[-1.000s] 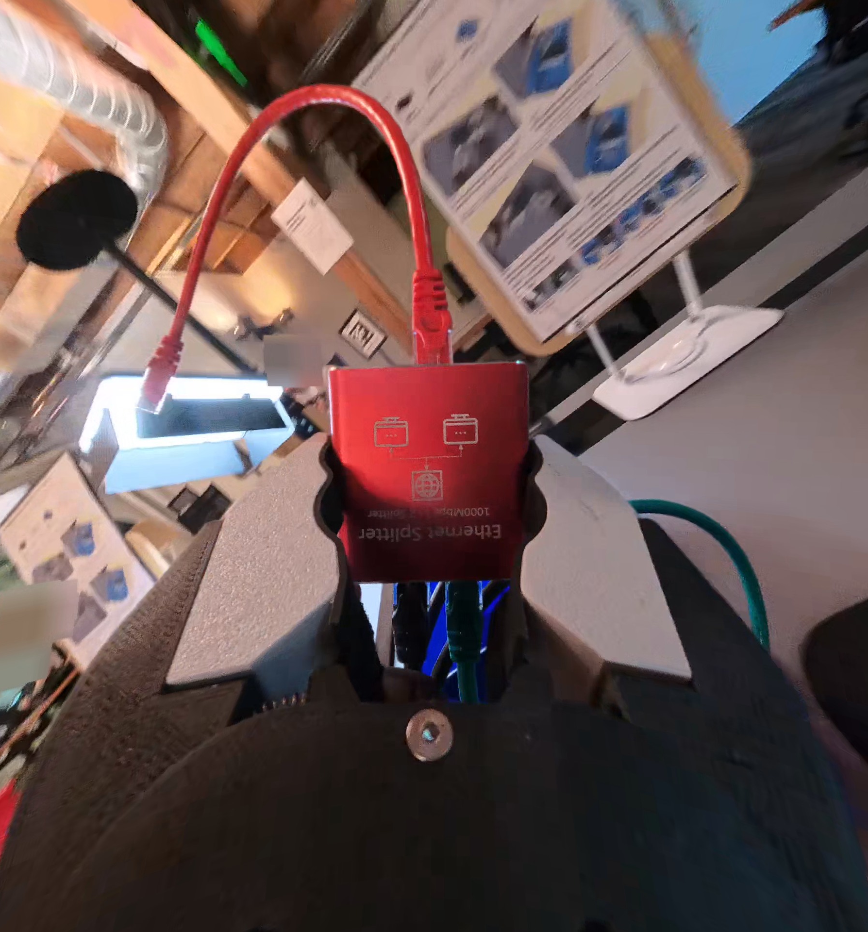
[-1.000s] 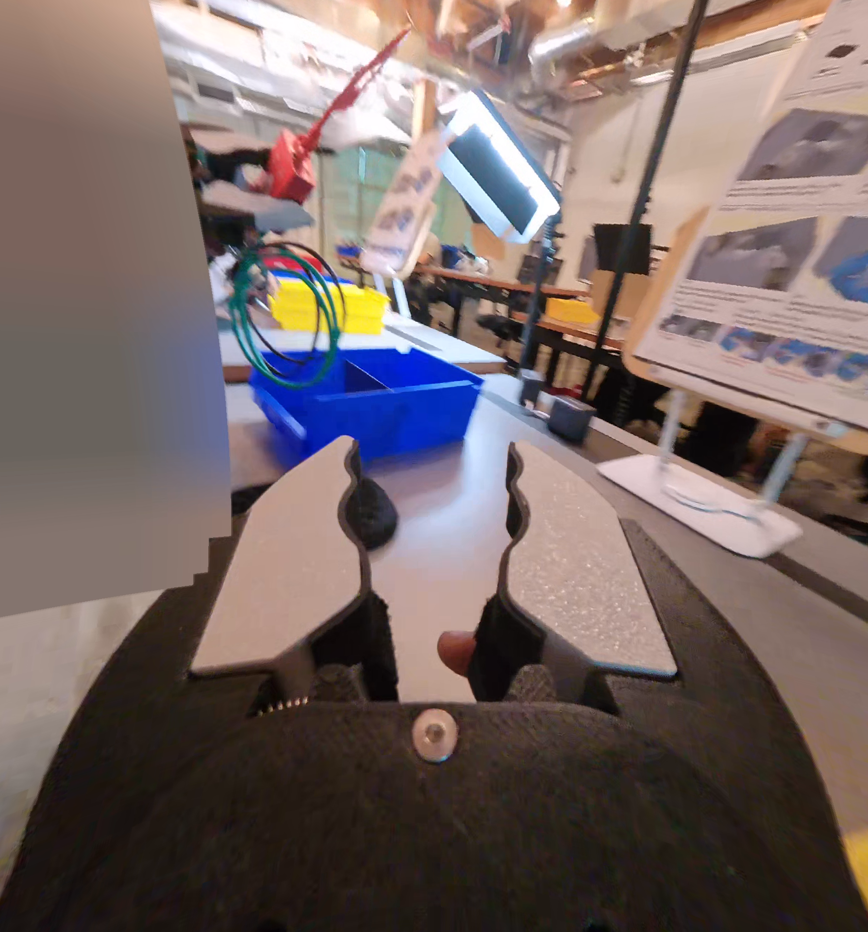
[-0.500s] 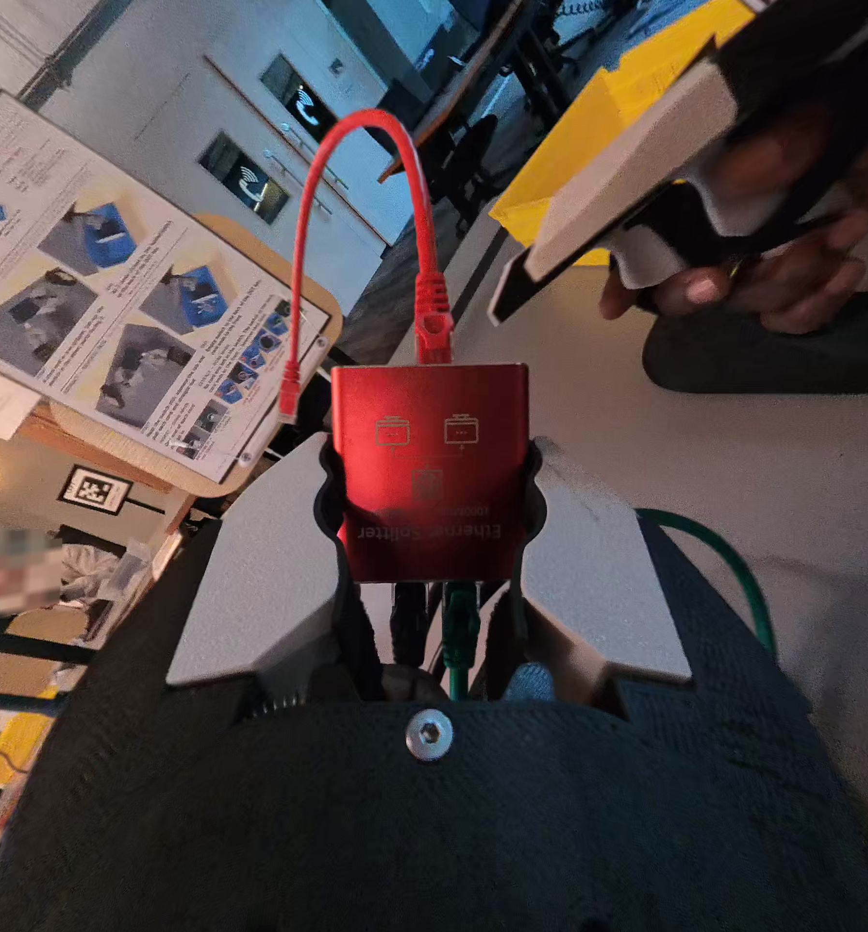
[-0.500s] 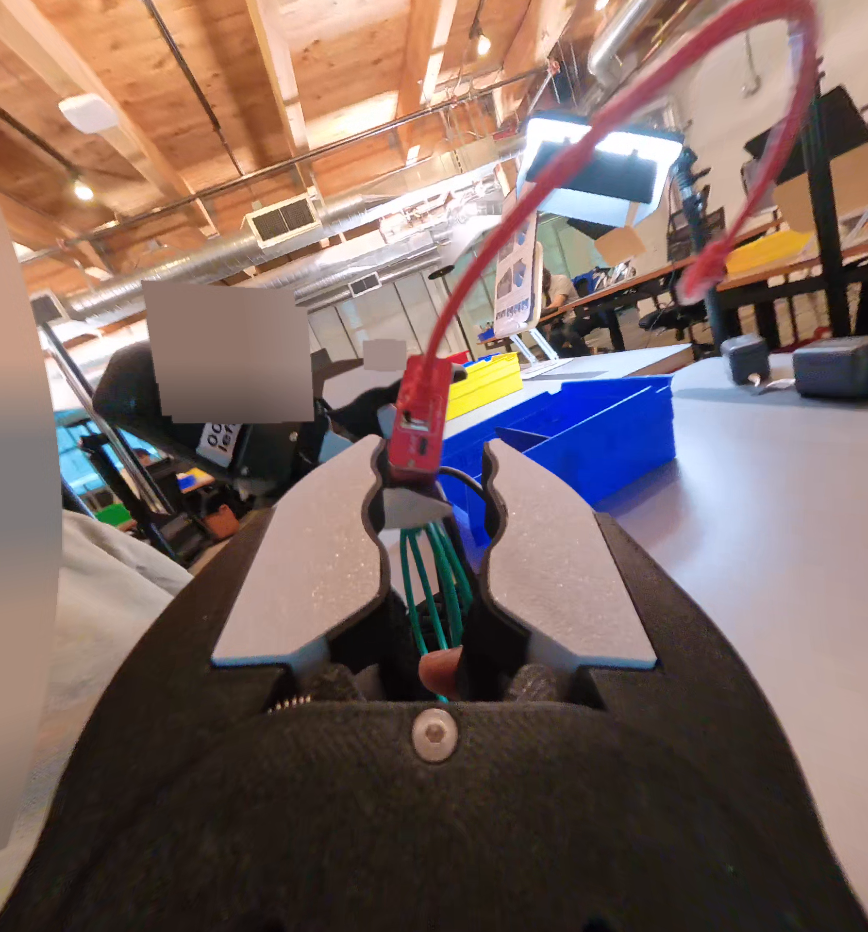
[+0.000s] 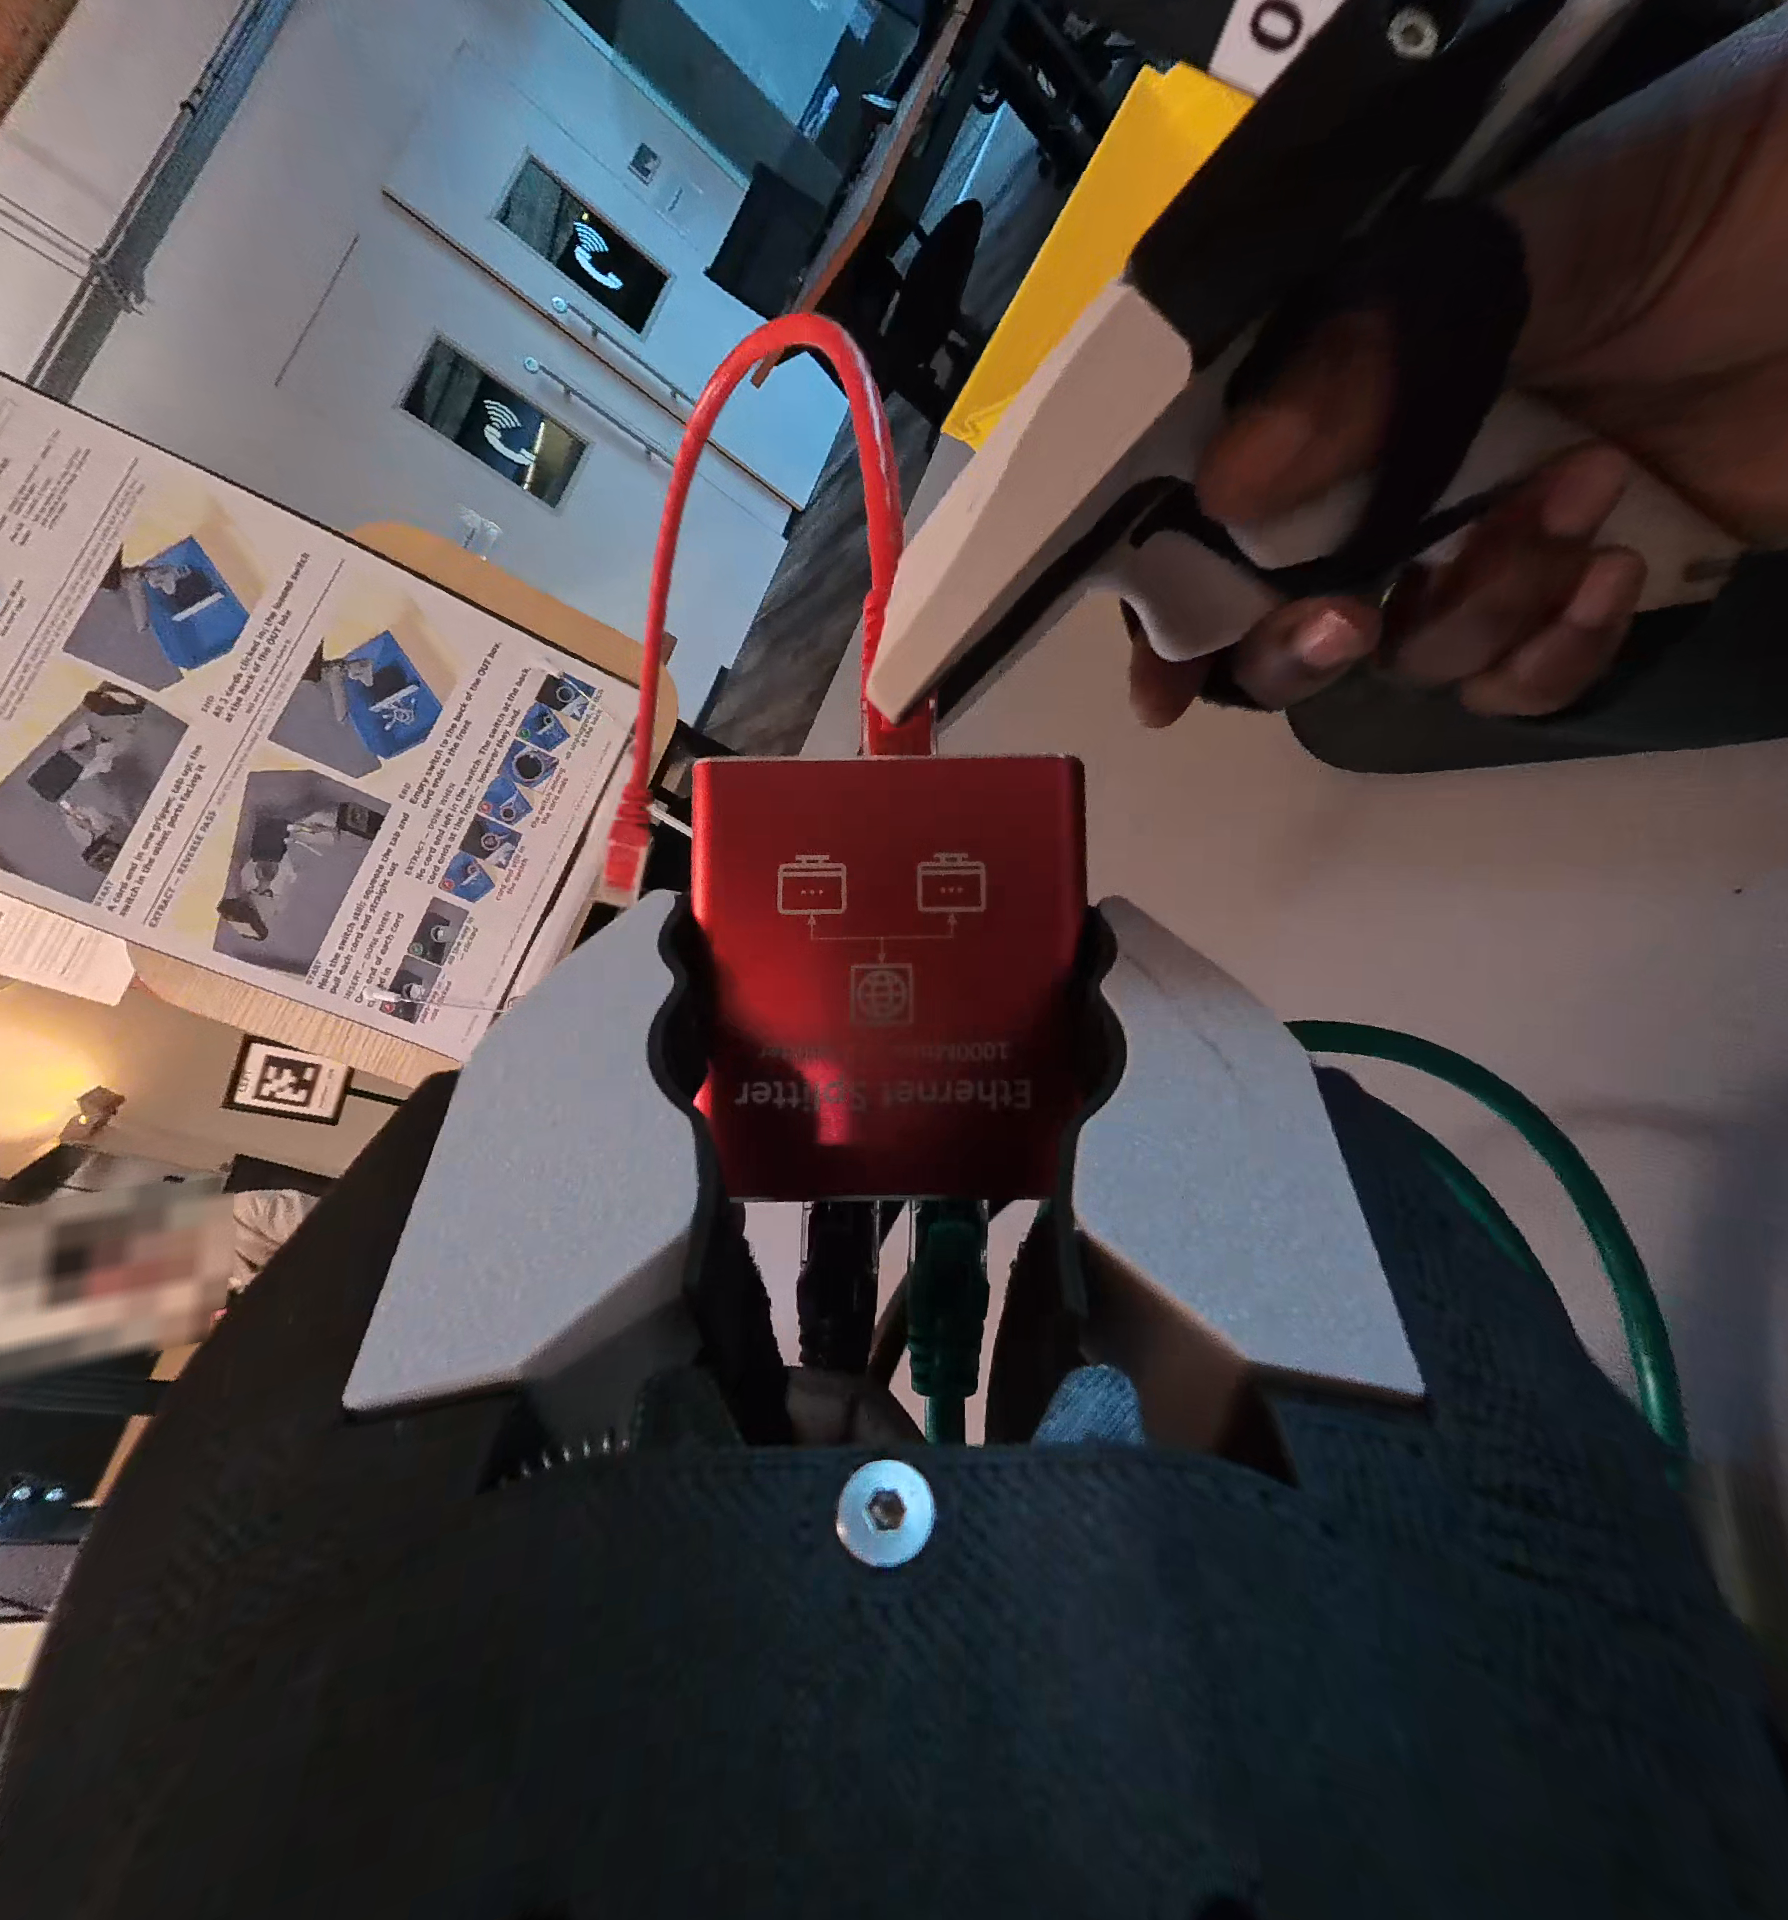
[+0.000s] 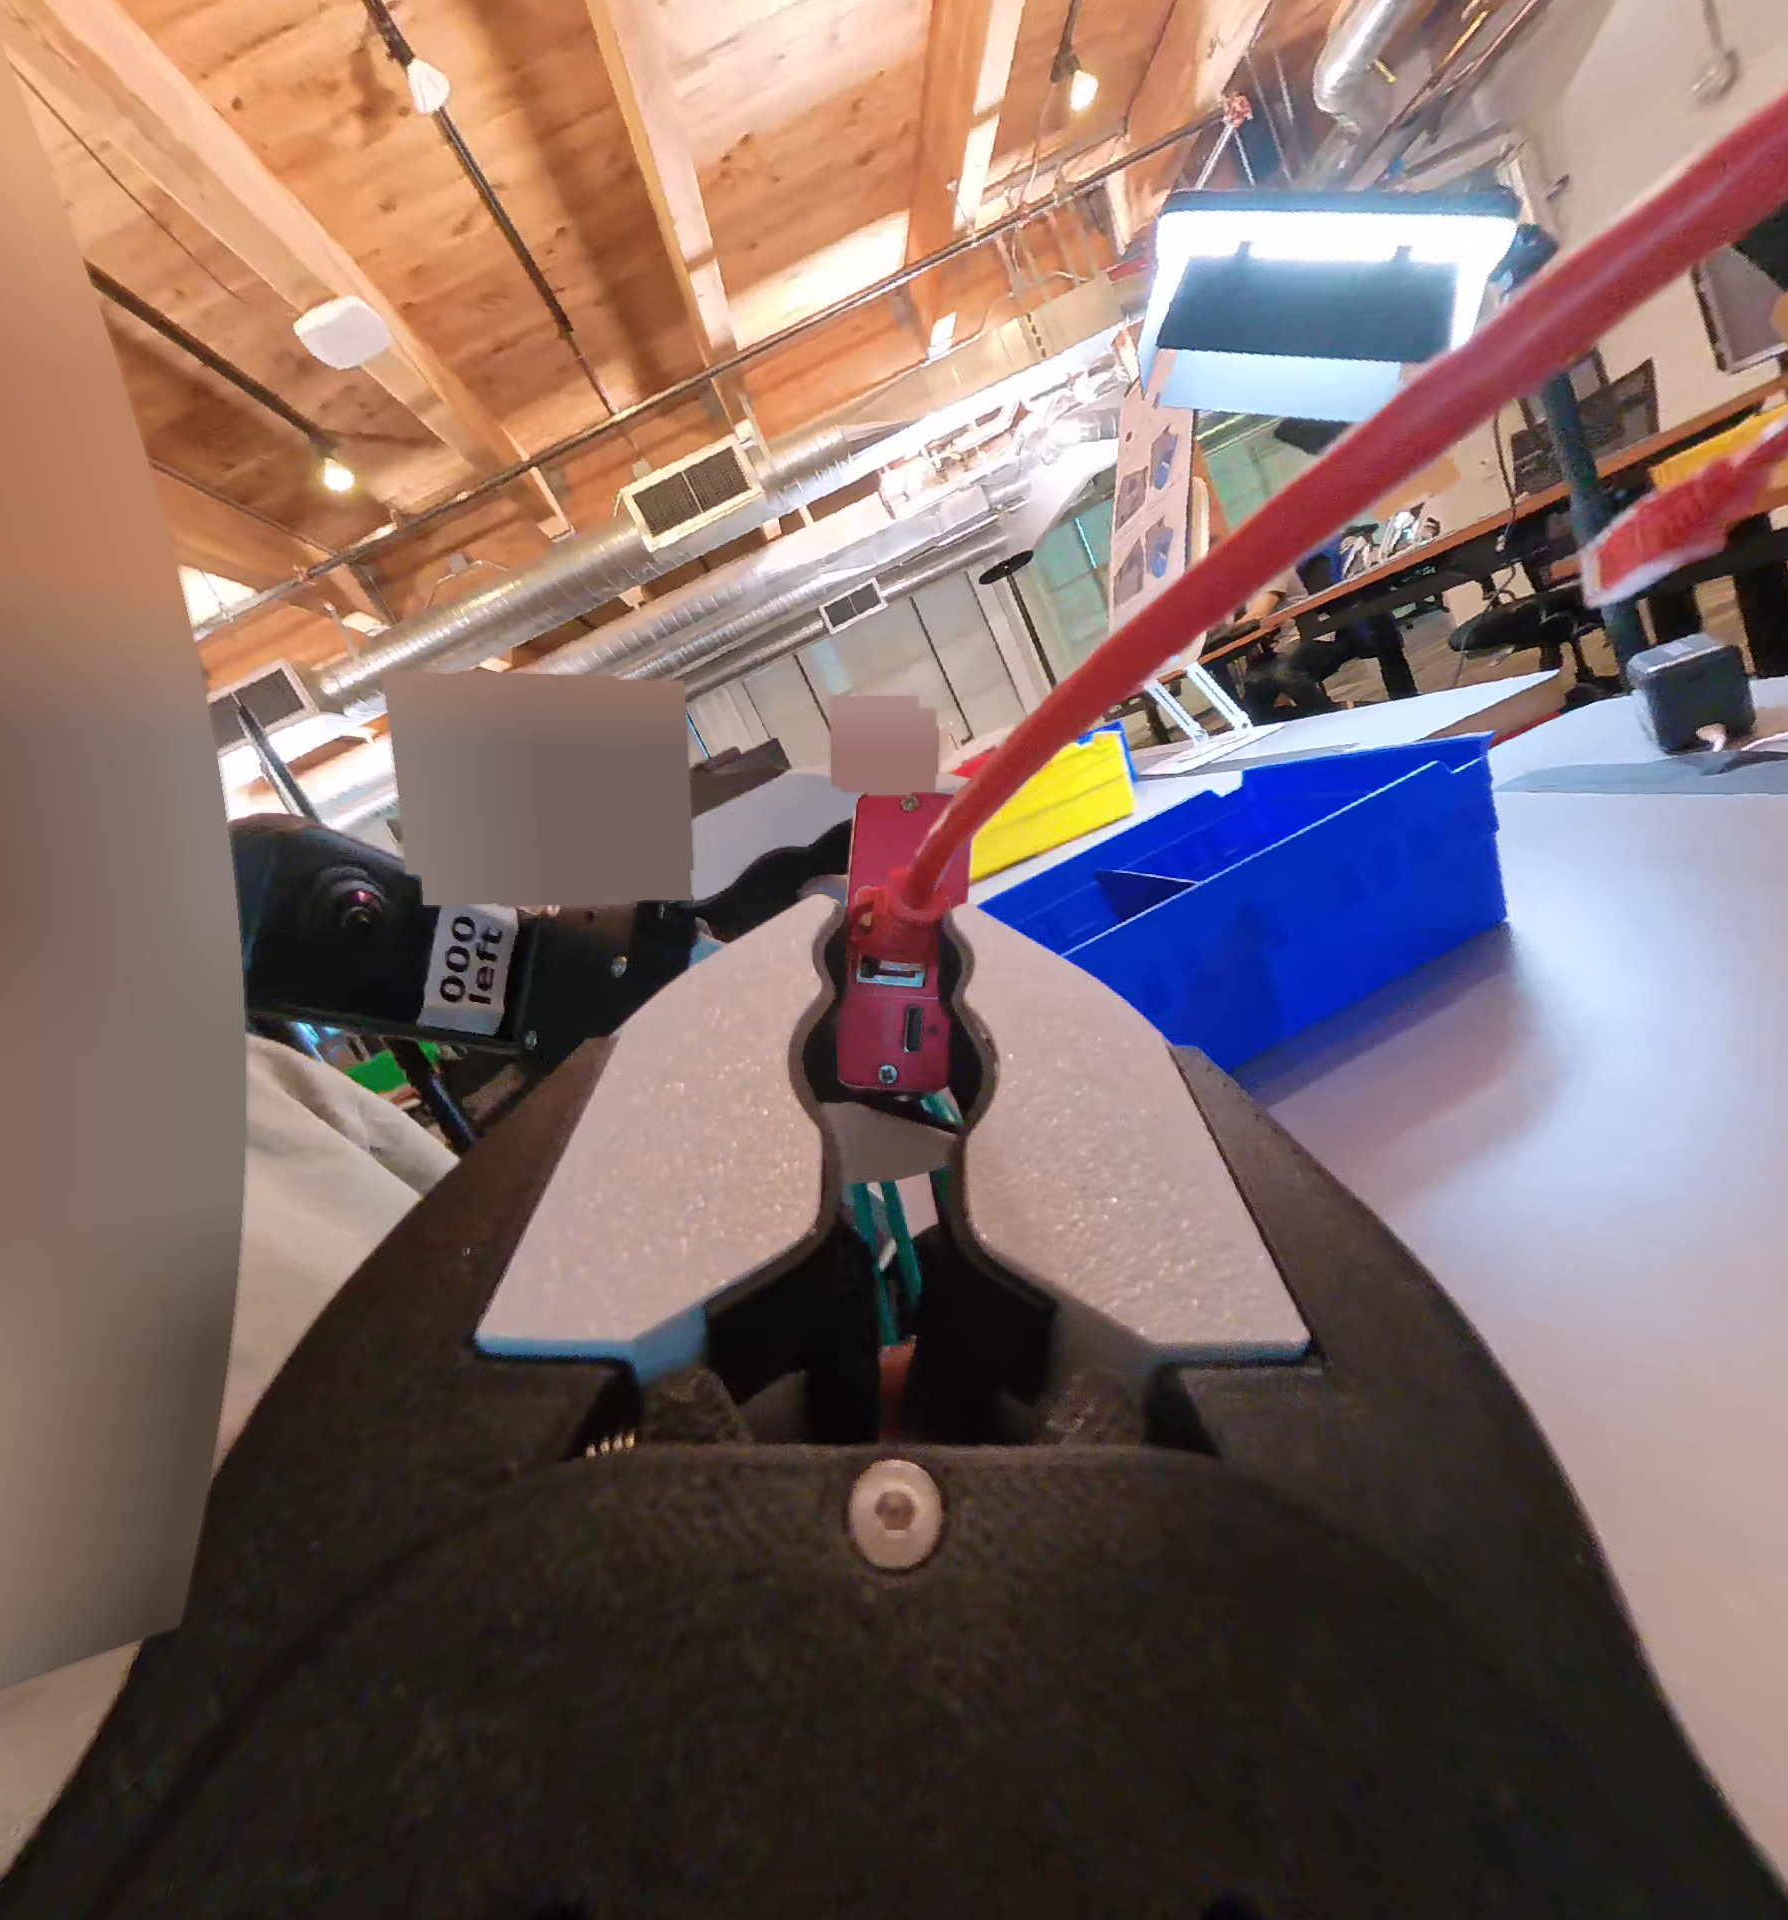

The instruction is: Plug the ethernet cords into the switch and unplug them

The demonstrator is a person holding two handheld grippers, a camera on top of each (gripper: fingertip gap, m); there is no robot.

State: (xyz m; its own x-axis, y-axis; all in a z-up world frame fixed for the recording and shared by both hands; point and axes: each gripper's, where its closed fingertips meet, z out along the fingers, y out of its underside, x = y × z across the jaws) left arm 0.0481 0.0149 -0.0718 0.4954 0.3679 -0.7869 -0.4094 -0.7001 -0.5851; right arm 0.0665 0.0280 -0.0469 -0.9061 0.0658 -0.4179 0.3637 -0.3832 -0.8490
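Moved: right gripper (image 6: 895, 1023) came closer — its tips closed around the red cord (image 5: 874, 499) plug at the switch (image 5: 885, 977).
Left gripper (image 5: 885, 1039): clamped on the switch — held above the table (image 6: 1596, 1039).
Green cord (image 5: 947, 1309): plugged in its near end.

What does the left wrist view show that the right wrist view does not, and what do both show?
Only the left wrist view shows the red switch's broad top face, the green cord and black cord plugged into its near end, and the instruction board.

Only the right wrist view shows the switch's narrow end with its small ports, the blue bin and the yellow bin.

Both show the switch, the red cord and both grippers: left gripper, right gripper.
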